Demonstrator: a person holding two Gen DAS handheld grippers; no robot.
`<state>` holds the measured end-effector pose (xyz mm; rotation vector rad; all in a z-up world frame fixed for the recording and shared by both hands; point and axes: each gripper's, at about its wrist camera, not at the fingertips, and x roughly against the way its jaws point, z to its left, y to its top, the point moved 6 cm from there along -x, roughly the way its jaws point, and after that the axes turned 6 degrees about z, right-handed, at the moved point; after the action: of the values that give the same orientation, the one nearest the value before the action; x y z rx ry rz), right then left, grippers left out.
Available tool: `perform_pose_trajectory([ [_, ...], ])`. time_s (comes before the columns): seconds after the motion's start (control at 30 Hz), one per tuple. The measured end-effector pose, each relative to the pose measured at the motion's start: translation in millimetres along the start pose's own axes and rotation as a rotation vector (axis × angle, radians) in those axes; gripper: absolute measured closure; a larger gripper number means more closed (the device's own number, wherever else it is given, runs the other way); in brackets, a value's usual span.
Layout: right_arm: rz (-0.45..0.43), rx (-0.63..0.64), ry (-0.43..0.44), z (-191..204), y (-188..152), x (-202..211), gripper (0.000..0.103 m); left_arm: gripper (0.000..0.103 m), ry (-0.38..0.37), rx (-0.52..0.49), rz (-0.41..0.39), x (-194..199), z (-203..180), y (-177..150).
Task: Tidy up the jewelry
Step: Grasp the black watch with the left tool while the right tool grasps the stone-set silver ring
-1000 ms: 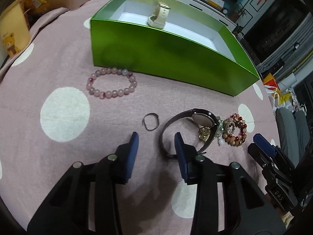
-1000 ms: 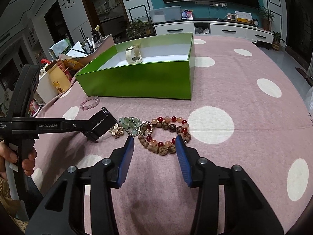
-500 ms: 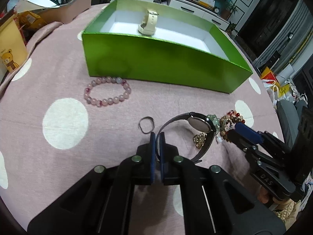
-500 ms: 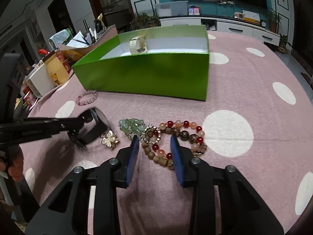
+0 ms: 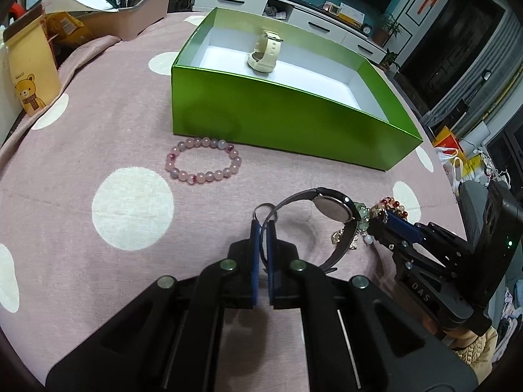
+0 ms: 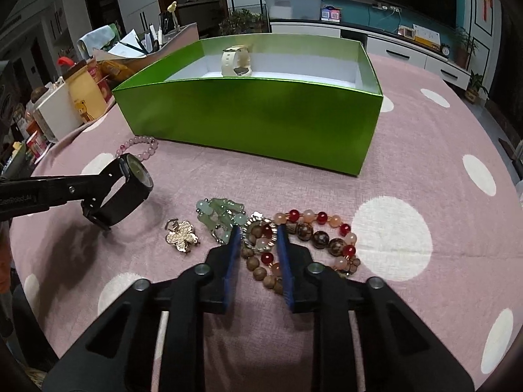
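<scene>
My left gripper (image 5: 261, 228) is shut on the strap of the black watch (image 5: 333, 209), which hangs tilted just above the pink dotted cloth (image 6: 130, 189). A small wire ring (image 5: 264, 210) lies just past its fingertips. My right gripper (image 6: 258, 245) is closing around a rhinestone ring (image 6: 260, 232) and the near side of a red-and-brown bead bracelet (image 6: 313, 235); its pads are not clearly pressing on either. Left of it lie a green jade bracelet (image 6: 219, 215) and a flower brooch (image 6: 181, 236). The green box (image 6: 248, 121) behind holds a cream watch (image 6: 236, 60). A pink bead bracelet (image 5: 204, 160) lies before the box.
A bear-print bag (image 5: 29, 75) and a tray of pens and papers (image 5: 130, 16) crowd the table's far left edge. The cloth right of the bracelets (image 6: 425, 179) is bare. A white TV cabinet (image 6: 408, 49) stands beyond the table.
My left gripper closed on the black watch's strap and raised it slightly. My right gripper came forward and down over the bead bracelets while its jaws narrowed.
</scene>
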<state>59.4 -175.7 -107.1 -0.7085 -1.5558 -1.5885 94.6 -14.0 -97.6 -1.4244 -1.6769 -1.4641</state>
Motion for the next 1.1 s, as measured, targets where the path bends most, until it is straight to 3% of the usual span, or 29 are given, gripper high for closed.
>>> perform_pose_trajectory([
  [0.2, -0.007, -0.017, -0.009, -4.2, 0.9, 1.6, 0.082, 0.100, -0.009, 0.001, -0.002, 1.9, 0.6, -1.8],
  [0.73, -0.197, -0.057, 0.060, -3.0, 12.2, 73.7, 0.082, 0.100, -0.004, -0.012, -0.066, 31.5, -2.4, 7.5],
  [1.1, -0.286, -0.061, 0.084, -7.0, 27.9, 95.5, 0.082, 0.100, 0.030, -0.019, -0.141, 62.2, -11.0, 34.6],
])
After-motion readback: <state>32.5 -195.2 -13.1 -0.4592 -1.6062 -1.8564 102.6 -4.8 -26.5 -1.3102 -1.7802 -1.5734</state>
